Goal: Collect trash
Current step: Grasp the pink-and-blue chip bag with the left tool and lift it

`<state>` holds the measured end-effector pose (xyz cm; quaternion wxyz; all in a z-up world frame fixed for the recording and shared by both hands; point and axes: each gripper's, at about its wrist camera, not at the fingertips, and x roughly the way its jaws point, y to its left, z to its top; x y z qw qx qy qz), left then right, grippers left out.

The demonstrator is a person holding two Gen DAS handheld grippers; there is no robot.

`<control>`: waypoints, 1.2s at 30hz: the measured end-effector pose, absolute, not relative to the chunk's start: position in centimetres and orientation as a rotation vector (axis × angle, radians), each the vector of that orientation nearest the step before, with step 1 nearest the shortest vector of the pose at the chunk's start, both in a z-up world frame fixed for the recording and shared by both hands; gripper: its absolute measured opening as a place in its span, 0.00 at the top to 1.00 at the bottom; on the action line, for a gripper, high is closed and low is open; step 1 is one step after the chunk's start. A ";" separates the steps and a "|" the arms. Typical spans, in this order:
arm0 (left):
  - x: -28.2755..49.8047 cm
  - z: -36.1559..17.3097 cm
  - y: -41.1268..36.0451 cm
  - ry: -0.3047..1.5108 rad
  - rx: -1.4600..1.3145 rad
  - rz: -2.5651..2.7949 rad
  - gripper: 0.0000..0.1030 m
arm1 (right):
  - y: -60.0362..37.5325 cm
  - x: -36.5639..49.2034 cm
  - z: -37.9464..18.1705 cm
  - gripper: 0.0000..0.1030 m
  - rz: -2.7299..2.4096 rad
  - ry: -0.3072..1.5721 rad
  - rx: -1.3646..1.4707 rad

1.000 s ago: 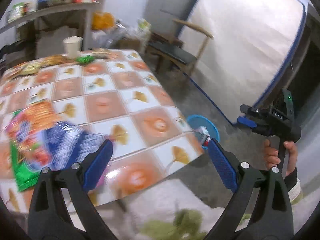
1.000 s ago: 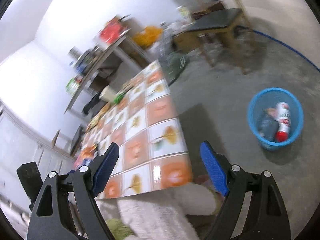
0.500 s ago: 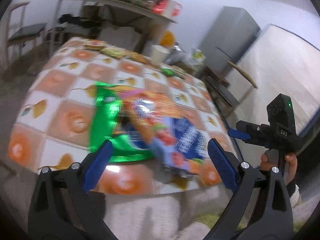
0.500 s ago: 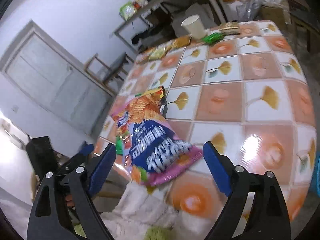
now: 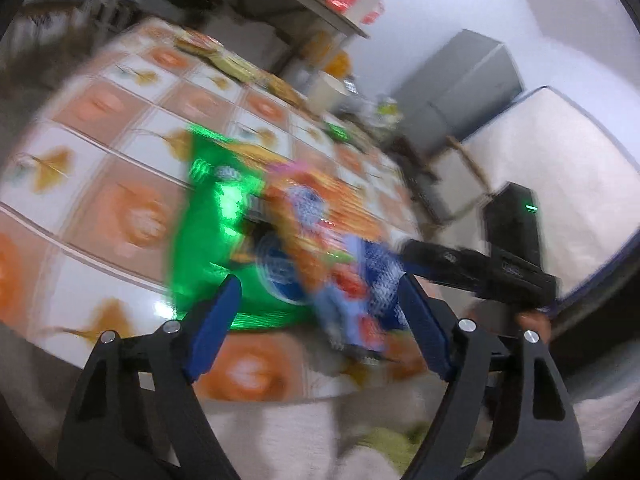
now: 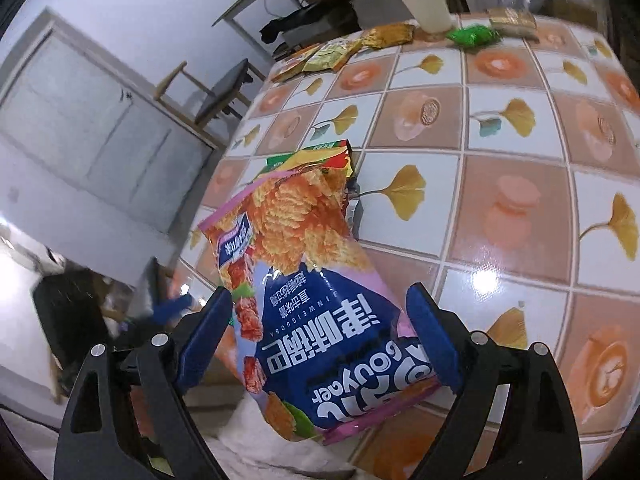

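My right gripper (image 6: 320,336) has its jaws wide apart, straddling the near end of the purple-and-orange snack bag (image 6: 304,280). The pads are not pressing on it. The bag lies flat at the near edge of the tiled table (image 6: 516,208), and its near corner overhangs the edge.

My left gripper (image 5: 320,308) is closing. Its jaws are still apart, with the same bag and the green bag (image 5: 208,240) in front of them; nothing is pinched yet. That view is badly blurred, so I can't tell exactly what sits between the pads.

Under the purple bag there's a second wrapper with a red-and-yellow top (image 6: 320,158), plus the green bag's corner poking out. So the bags are stacked, not single.

Far end of the table: paper cup (image 6: 426,4), a small green wrapper (image 6: 474,36) and gold wrappers (image 6: 340,54). All of that is trash left to collect. No bin shows in either view.

Risks, as I judge them:
- Both grippers are converging on the same bag. The pads could collide, or we tug it two ways and tear it.
- The slick foil bag lies flat on a glossy tabletop. A flat pinch may skid it off the near edge instead of gripping it.
- I could grab the top bag only and drag the ones underneath onto the floor.
- The bag may still hold crumbs, and lifting it open end down would spill them.
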<state>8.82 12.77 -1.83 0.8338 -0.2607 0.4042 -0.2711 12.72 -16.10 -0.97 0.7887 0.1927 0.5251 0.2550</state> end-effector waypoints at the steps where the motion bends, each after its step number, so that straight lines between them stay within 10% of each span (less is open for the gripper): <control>1: 9.0 -2.1 11.9 0.875 -0.560 -0.598 0.26 | -16.4 12.7 -1.1 0.16 0.555 1.134 0.440; 19: 11.2 -5.2 9.0 0.995 -0.679 -0.618 0.53 | -17.5 12.3 -4.4 0.58 0.668 1.189 0.711; 28: 10.3 -2.7 10.1 0.903 -0.638 -0.639 0.88 | -15.9 12.3 -2.3 0.60 0.736 1.161 0.665; 36: 9.5 -0.4 14.3 0.839 -0.648 -0.612 0.99 | -15.9 12.9 -1.1 0.45 0.768 1.139 0.672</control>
